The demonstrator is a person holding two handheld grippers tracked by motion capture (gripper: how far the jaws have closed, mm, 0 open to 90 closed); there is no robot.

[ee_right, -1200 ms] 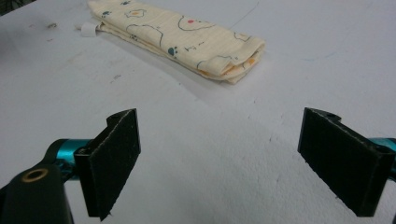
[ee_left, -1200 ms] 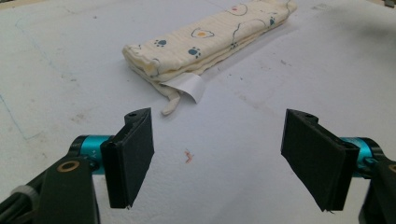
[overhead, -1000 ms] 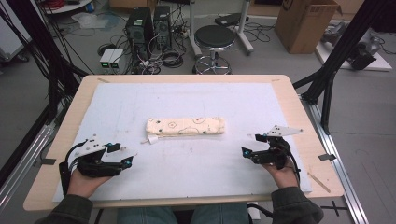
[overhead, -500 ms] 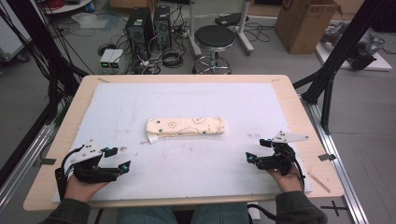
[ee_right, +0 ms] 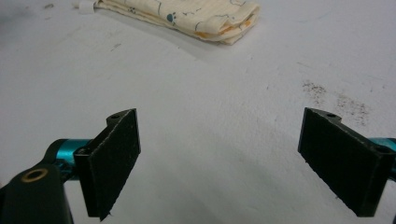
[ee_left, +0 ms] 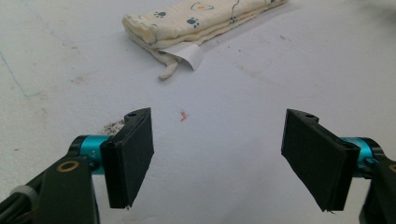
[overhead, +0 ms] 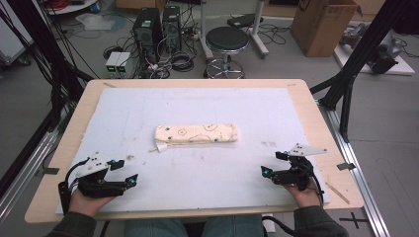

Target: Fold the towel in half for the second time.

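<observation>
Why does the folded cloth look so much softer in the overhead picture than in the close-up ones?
High view: the folded cloth is small and grainy under even light. Left gripper view: paw prints read clearly, with a soft shadow alongside. Right gripper view: cloth crisp, near pads slightly blurred.

Folded cloth (overhead: 196, 134) mid-table (overhead: 306, 98), btwn grippers, farther back.

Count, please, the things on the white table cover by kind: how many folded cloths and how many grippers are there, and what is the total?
Folded cloth, cream with printed paw marks: 1
Grippers, both open and empty, the left gripper and the right gripper: 2
Total: 3
</observation>
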